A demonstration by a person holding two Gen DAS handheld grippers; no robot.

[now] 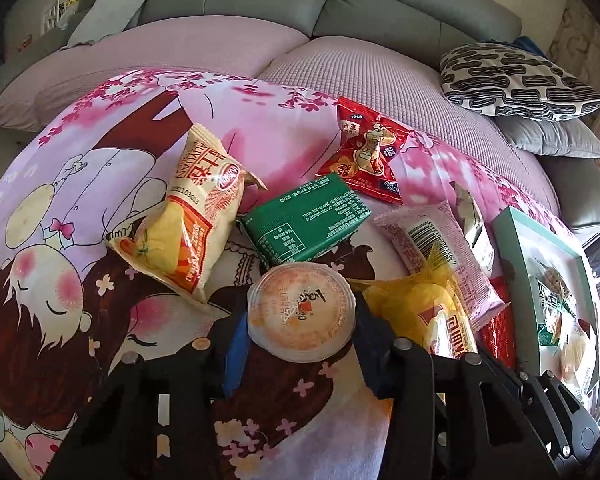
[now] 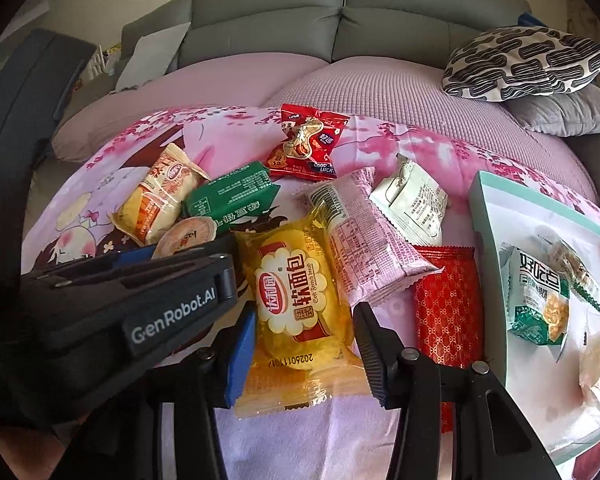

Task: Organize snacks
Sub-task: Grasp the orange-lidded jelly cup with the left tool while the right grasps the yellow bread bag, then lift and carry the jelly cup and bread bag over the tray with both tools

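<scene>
Snacks lie on a pink cartoon sheet. My left gripper [image 1: 302,344] has its jaws around a round orange jelly cup [image 1: 301,311], which also shows in the right wrist view [image 2: 186,237]. My right gripper [image 2: 306,346] is open, its jaws on either side of a yellow soft-bread pack [image 2: 300,304], which also shows in the left wrist view [image 1: 428,312]. Nearby lie a green pack [image 1: 304,220], a yellow-orange bag [image 1: 188,216], a red peanut bag [image 1: 364,156], a pink pack [image 2: 360,236], a white pack [image 2: 412,200] and a red patterned pack [image 2: 448,320].
A teal-rimmed white box [image 2: 488,216] at the right holds a green-white snack bag [image 2: 540,300] and other wrapped snacks. A grey sofa back [image 2: 340,20] and a patterned cushion [image 2: 524,64] lie beyond. The left gripper's black body [image 2: 112,304] crowds the right view's left side.
</scene>
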